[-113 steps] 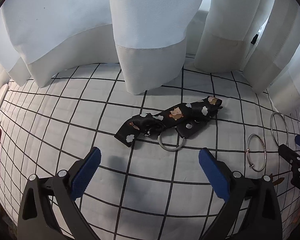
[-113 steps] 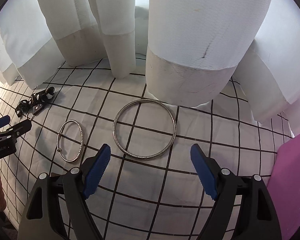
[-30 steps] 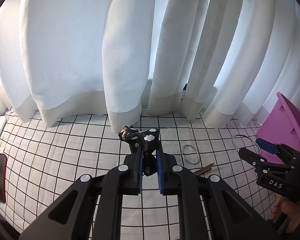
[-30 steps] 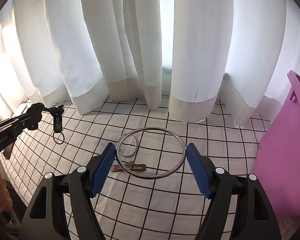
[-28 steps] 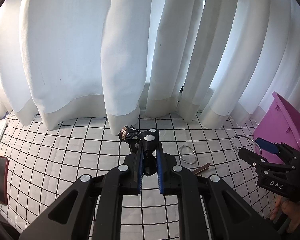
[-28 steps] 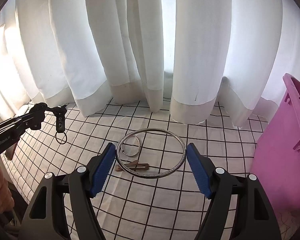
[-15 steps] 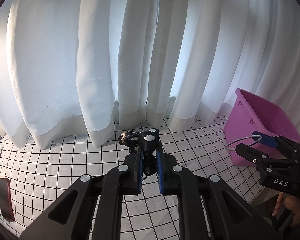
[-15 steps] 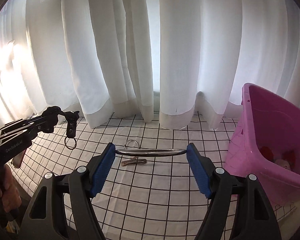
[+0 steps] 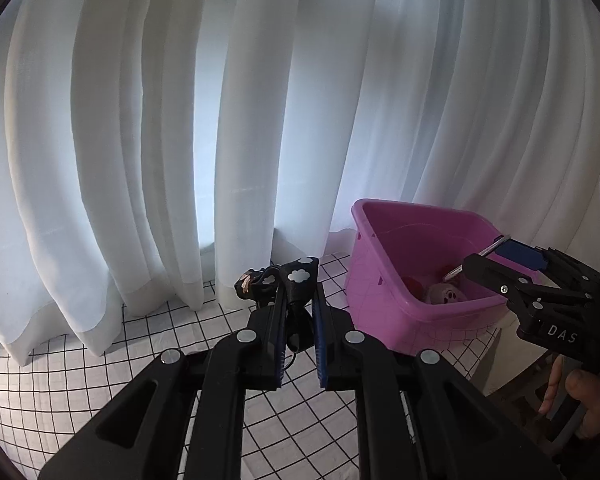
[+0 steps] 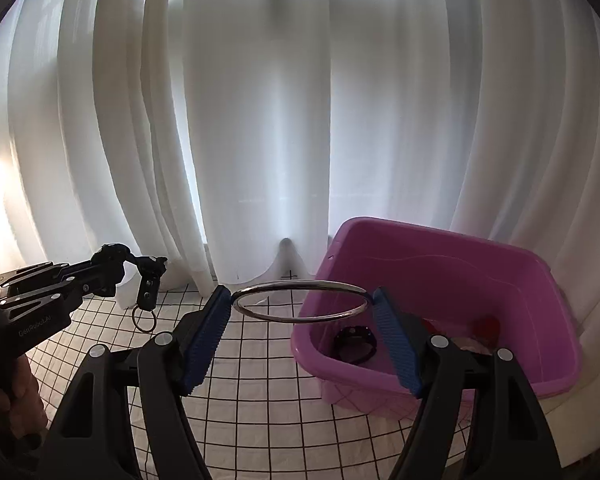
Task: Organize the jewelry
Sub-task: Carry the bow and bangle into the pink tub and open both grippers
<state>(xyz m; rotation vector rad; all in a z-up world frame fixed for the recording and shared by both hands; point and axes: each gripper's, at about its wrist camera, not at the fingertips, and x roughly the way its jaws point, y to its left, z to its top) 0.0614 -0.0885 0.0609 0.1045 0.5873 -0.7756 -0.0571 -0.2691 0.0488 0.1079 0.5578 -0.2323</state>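
**Both grippers loaded beside the pink tub**

Nearest us in the left wrist view, the left gripper (image 9: 298, 320) is clenched on a black strap keychain (image 9: 296, 278) printed with white clouds; the strap sticks up past the blue pads. In the right wrist view we see its lower end dangling off the gripper with a small metal ring (image 10: 144, 322) at the bottom, above the checked cloth (image 10: 252, 376).

The right gripper (image 10: 302, 308) has its jaws set wide, and we see a large silver bangle (image 10: 300, 300) spanning between the two blue pads, lying roughly level and gripped at both sides. It sits over the near left corner of the pink tub (image 10: 532, 380).

Inside the tub we make out a dark bracelet (image 10: 356, 342) and some red pieces. Behind everything hang white curtains (image 10: 260, 120).
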